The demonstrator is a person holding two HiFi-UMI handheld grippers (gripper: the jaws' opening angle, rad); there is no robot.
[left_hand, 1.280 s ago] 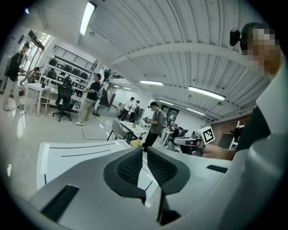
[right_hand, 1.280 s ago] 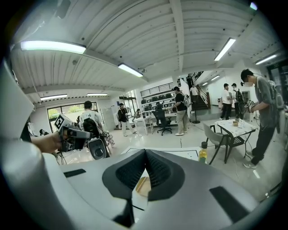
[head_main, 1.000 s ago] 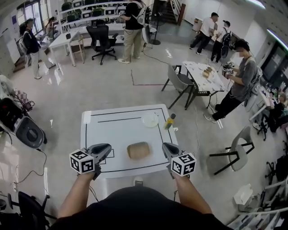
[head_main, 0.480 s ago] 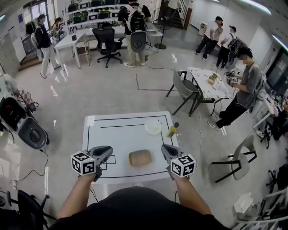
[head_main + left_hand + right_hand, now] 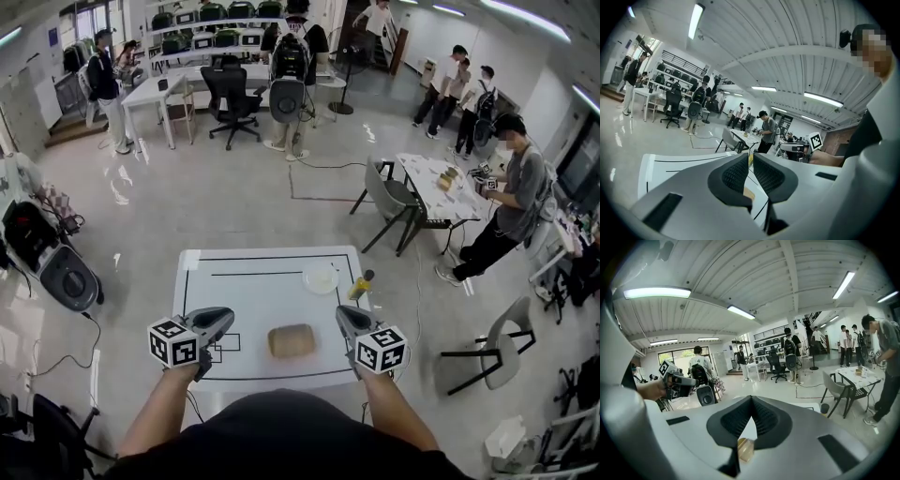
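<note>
Both grippers hovering either side of a bread loaf, neither one on it

The person's left gripper [image 5: 223,317] and right gripper [image 5: 343,312] hang over the near end of the white table [image 5: 253,291]. The bread loaf [image 5: 292,340] lies flat between them, close to the table's front edge and clear of both. In the left gripper view the jaws are only a thin slit apart with nothing in it. In the right gripper view the tips meet in a point, also on nothing, and the loaf just peeks out low down in the gap under them. Farther back on the right there's a small white plate [image 5: 321,278], with a yellow bottle [image 5: 359,286] just beside it at the table's right edge. People and office chairs [image 5: 235,97] fill the room behind.
</note>
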